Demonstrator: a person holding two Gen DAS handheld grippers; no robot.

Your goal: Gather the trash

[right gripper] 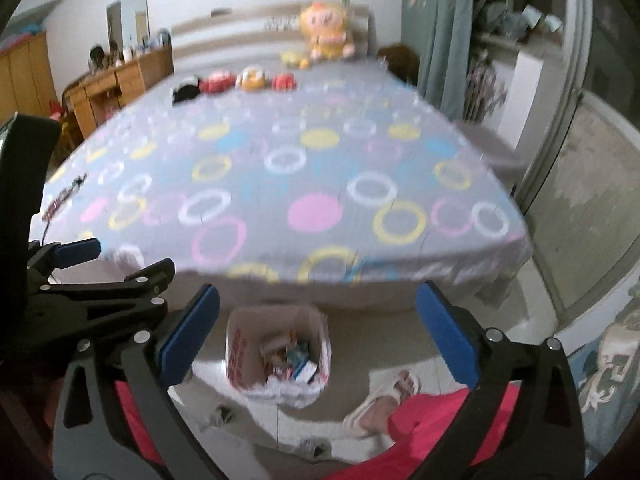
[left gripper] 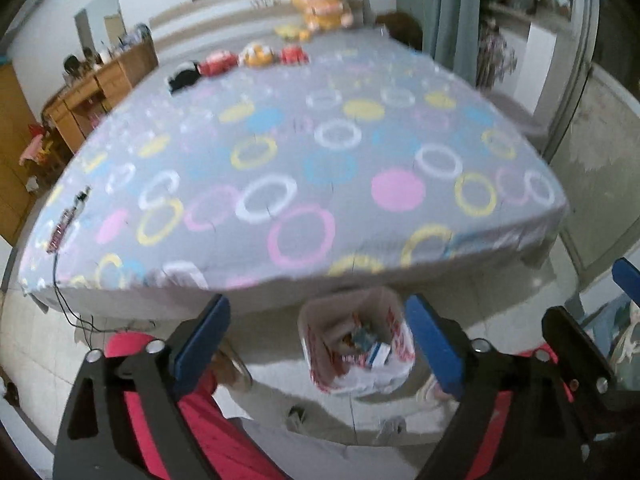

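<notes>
Trash (left gripper: 368, 346) fills a white bag (left gripper: 394, 378) on the floor by the bed (left gripper: 304, 152). Both the left gripper (left gripper: 316, 340) and right gripper (right gripper: 318, 332) hover above, jaws apart and holding nothing.

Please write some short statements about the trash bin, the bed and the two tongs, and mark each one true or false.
1. The trash bin stands on the floor at the foot of the bed. True.
2. The trash bin is empty. False: packets and wrappers lie inside it.
3. The left tongs are open and hold nothing. True.
4. The right tongs are shut on a wrapper. False: they are open and hold nothing.
5. Plush toys sit at the far end of the bed. True.
</notes>
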